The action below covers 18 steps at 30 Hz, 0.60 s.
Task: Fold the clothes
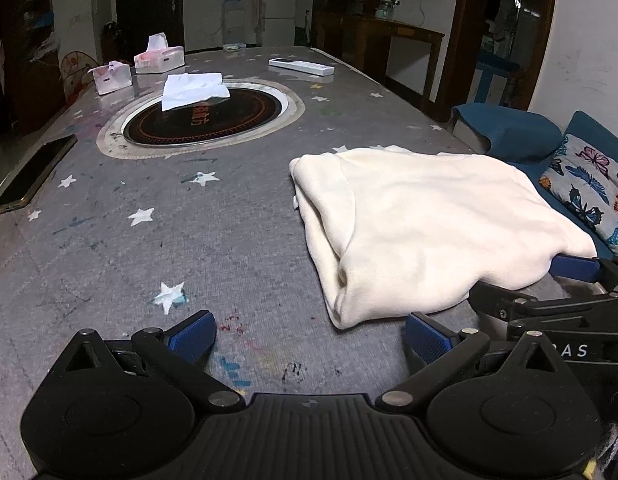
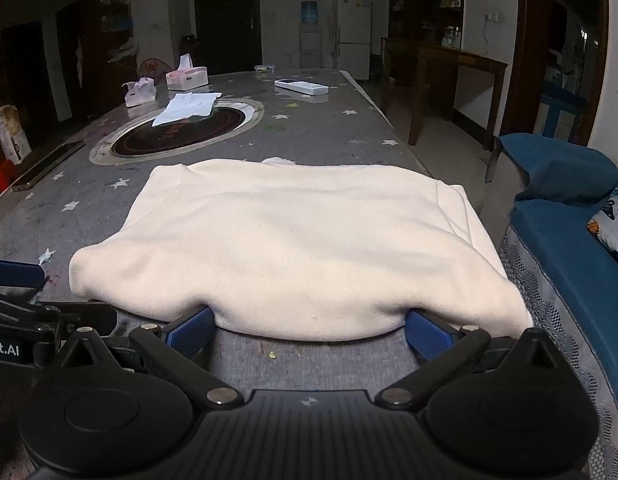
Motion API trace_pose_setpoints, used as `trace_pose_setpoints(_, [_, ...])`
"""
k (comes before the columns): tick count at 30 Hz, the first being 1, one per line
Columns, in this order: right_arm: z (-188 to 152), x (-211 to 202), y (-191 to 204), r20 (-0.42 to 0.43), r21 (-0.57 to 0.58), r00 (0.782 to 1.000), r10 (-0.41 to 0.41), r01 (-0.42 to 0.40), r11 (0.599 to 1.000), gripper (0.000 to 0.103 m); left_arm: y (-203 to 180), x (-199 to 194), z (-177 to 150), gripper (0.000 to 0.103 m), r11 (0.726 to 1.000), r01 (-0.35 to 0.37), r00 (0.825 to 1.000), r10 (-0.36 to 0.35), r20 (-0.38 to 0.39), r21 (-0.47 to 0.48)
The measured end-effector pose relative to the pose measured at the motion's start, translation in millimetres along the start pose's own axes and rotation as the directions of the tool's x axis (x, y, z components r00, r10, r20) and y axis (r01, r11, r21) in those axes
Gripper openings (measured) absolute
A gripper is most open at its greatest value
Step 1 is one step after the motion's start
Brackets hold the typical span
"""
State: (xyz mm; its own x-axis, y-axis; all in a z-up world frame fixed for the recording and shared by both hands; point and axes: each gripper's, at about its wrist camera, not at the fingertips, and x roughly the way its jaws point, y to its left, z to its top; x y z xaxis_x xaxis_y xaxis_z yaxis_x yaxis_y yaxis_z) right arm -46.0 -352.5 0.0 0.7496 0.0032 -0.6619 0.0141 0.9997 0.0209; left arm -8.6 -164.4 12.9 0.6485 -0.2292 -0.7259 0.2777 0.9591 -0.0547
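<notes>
A: Well, the left gripper (image 1: pixel 309 338) gapes wide and holds nothing; the cream sweatshirt (image 1: pixel 429 220) lies folded just ahead to its right.

B: And the right gripper (image 2: pixel 309 334)?

A: Equally spread, fingertips (image 2: pixel 193 330) tucked under the near hem, nothing clamped. Seemingly one more fold remains.

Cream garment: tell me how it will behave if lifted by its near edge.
The cream garment would likely sag, since its soft folds slump over the right gripper fingers. Stacked layers at its left edge may slide apart. It looks thick, probably fairly heavy.
</notes>
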Motion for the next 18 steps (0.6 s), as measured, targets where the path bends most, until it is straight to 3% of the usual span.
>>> trace_pose_setpoints(18, [-2.1, -13.0, -6.8, 0.005, 0.002, 0.999, 0.036, -0.036, 0.999, 0.103, -7.5, -11.6, 6.3, 0.103, 1.0, 0.007, 1.0, -0.007, 0.03, -0.001])
